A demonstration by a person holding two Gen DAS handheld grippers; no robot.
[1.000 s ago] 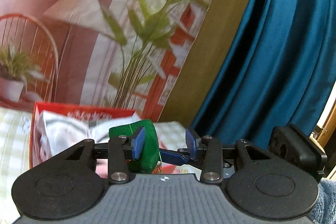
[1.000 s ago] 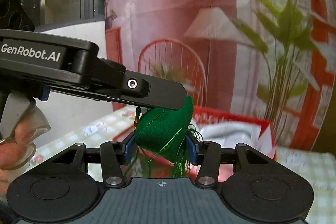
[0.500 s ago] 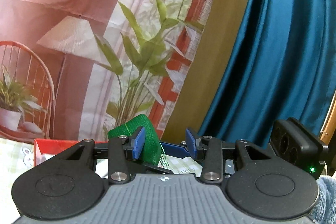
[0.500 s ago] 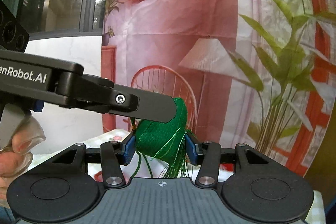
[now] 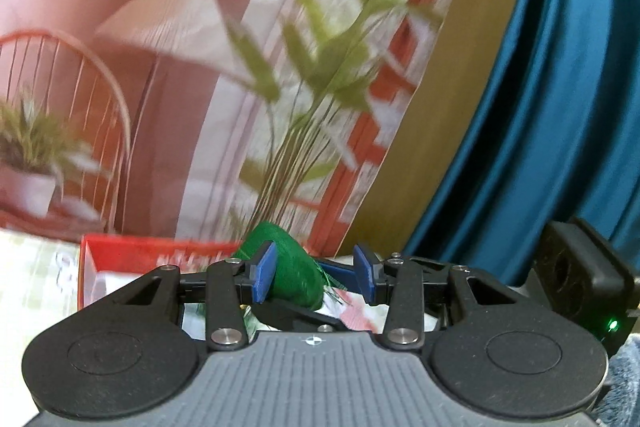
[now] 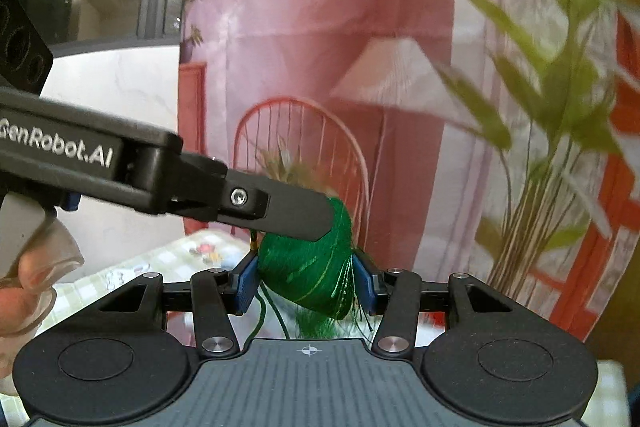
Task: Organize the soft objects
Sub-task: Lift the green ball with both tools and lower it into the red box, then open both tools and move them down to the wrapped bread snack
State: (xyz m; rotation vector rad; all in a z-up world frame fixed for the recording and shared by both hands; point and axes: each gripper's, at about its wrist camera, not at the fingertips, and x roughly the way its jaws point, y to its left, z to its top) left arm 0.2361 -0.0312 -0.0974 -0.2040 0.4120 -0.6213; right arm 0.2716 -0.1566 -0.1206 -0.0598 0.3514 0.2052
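Pinched between the right gripper (image 6: pixel 306 283) pads, the green yarn ball (image 6: pixel 310 277) is seen; the left gripper (image 5: pixel 316 277), half-wide, touches it at 9 o'clock, its grip unclear.

glossy green thread bundle (image 6: pixel 308 277); matt, probably plastic right gripper (image 6: pixel 306 285).

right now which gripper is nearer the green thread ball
Right. The right gripper clamps the green thread ball between both pads. The left gripper has only one finger laid against the ball's top, its other pad clear of it.
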